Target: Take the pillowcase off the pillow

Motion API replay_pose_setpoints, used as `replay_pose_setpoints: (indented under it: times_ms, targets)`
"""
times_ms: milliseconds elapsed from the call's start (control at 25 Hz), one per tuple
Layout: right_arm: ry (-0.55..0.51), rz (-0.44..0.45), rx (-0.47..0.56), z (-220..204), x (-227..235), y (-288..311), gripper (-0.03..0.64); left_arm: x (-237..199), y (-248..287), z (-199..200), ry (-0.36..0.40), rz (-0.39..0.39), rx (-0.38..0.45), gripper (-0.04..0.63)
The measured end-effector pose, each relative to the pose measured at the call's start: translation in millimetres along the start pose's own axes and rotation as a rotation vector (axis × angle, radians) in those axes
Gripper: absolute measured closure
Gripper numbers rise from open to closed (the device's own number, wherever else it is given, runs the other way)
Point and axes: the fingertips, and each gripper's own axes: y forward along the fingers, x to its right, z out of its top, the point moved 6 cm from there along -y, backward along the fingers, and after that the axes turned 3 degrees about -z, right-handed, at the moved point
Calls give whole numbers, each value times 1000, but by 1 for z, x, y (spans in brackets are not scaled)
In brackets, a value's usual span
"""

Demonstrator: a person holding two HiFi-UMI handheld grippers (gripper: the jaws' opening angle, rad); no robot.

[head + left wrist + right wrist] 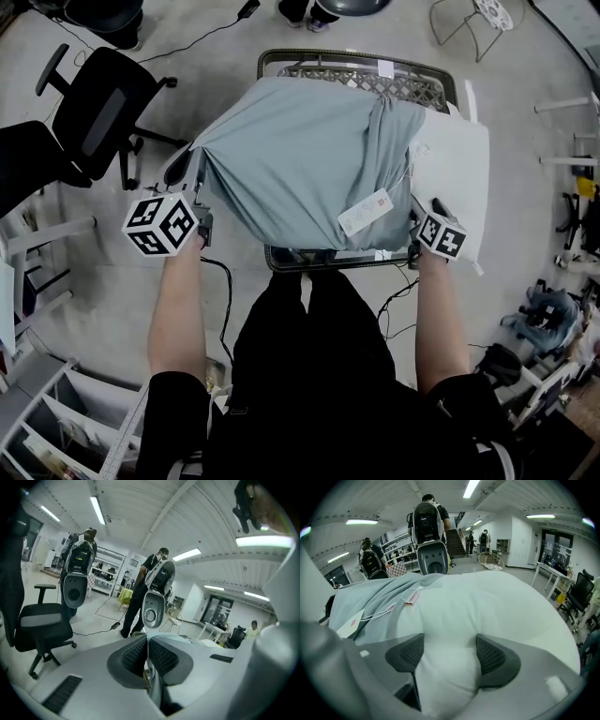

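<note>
The pillow lies across the top of a wire basket right in front of the person, and its white right end sticks out past the basket's right side. The blue-grey pillowcase covers the rest. Its open edge runs across the pillow near that bare end, gathered into a ridge of folds, and its near edge hangs over the basket's near rim. A white paper tag dangles there.

The left gripper is at the pillowcase's far-left corner, raised off the basket. Seen from the left gripper view, the left gripper has its jaws pressed together with a thin strip of the cloth pinched between the pads. The fabric fans out taut from that corner.

The right gripper sits at the pillow's near-right corner. In the right gripper view its jaws stand wide with a fat bulge of the white pillow squeezed between them, and the pillowcase lies off to the left.

On the left, a black office chair stands near the basket, with a strip of grey floor between it and the left arm. More floor shows on the right, beyond the pillow's edge. People stand farther off in the room.
</note>
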Motion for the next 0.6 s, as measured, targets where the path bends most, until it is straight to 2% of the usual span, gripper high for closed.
replay_pose_setpoints:
  times_ms: [320, 480, 600]
  targets:
    - [9, 37, -14, 4, -4, 1, 245, -17, -19, 16, -199, -22, 102, 589]
    - [14, 68, -27, 3, 0, 2, 244, -19, -27, 23, -209, -46, 113, 589]
    - [25, 89, -34, 8, 8, 0, 238, -7, -33, 36, -178, -66, 128, 589]
